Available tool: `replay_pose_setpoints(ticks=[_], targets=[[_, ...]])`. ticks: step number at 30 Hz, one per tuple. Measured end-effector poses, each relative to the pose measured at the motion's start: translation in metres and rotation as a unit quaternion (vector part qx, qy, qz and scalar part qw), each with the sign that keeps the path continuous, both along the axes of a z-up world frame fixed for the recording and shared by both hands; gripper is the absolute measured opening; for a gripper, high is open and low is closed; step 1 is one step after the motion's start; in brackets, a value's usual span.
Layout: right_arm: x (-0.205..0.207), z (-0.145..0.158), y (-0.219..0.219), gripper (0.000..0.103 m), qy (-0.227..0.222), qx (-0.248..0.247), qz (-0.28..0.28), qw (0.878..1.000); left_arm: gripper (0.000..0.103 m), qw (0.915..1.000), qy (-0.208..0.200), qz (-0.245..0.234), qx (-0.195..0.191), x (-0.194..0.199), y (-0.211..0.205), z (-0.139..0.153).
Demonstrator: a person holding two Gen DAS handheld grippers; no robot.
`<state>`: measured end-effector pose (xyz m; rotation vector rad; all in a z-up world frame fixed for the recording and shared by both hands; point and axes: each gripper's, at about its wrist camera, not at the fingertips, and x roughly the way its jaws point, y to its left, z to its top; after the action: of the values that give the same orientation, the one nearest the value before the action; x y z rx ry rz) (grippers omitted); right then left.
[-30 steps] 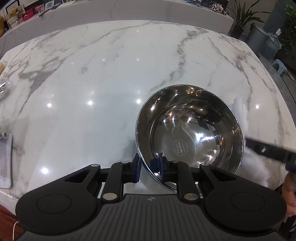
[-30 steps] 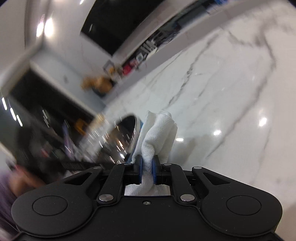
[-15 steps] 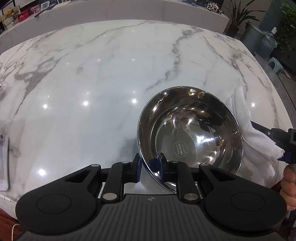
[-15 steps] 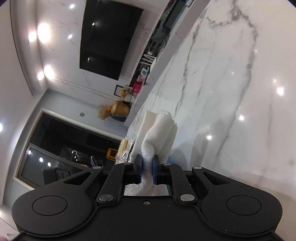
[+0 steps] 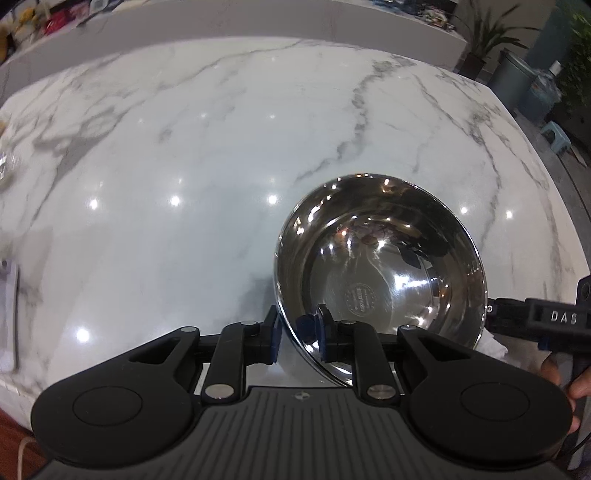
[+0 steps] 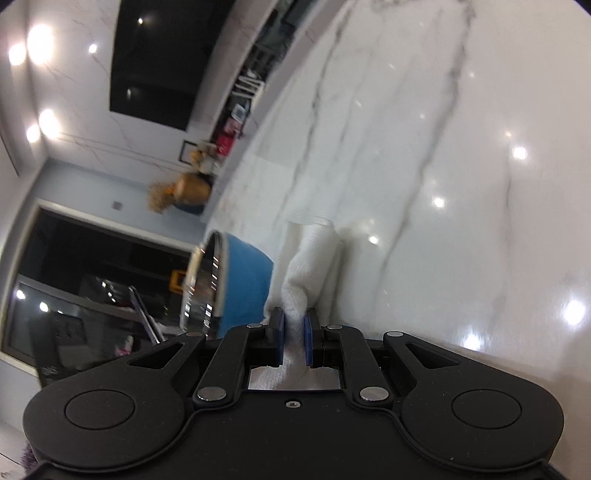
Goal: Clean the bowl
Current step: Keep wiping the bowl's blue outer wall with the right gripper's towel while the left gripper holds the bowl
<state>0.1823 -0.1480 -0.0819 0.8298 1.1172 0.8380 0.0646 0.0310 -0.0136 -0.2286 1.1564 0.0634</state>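
Observation:
A shiny steel bowl (image 5: 380, 266) with a blue outside (image 6: 240, 284) is tilted on the white marble counter (image 5: 184, 166). My left gripper (image 5: 297, 332) is shut on the bowl's near rim, one finger inside and one outside. My right gripper (image 6: 293, 328) is shut on a folded white cloth (image 6: 306, 273), held beside the bowl's outer wall. In the left wrist view the right gripper's body (image 5: 539, 321) sits at the bowl's right edge, with a bit of cloth (image 5: 491, 345) showing below it.
A white flat object (image 5: 7, 306) lies at the counter's left edge. A plant and grey bins (image 5: 517, 81) stand beyond the far right corner. A raised ledge with small items (image 5: 221, 18) runs along the back.
The right gripper with the cloth has dropped lower and closer to the bowl's right side; the cloth that showed beside the bowl is now mostly hidden. The left gripper keeps its hold.

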Motion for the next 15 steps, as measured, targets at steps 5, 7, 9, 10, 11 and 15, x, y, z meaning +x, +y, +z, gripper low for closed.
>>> replay_pose_setpoints(ticks=[5, 7, 9, 10, 11, 15], targets=[[0.001, -0.008, -0.007, 0.01, -0.001, 0.001, 0.002, 1.0, 0.029, 0.9997, 0.013, 0.012, -0.015, -0.004, 0.0, -0.002], [0.002, -0.015, -0.014, 0.01, -0.001, 0.002, 0.003, 1.0, 0.028, 0.9998, 0.011, 0.008, -0.014, -0.004, -0.001, -0.001], [0.001, -0.014, -0.017, 0.01, -0.002, 0.0, 0.003, 1.0, 0.021, 0.9999, 0.008, 0.003, -0.008, -0.004, -0.002, -0.001], [0.0, -0.014, -0.019, 0.01, -0.004, 0.0, 0.003, 1.0, 0.021, 1.0, 0.007, 0.001, -0.005, -0.003, -0.002, 0.0], [-0.001, -0.012, -0.021, 0.01, -0.005, 0.0, 0.002, 1.0, 0.02, 1.0, 0.006, -0.001, -0.003, -0.003, -0.003, 0.0], [-0.002, -0.008, -0.026, 0.01, -0.011, 0.02, -0.015, 1.0, 0.016, 1.0, -0.002, -0.001, 0.005, 0.003, 0.002, 0.002]])
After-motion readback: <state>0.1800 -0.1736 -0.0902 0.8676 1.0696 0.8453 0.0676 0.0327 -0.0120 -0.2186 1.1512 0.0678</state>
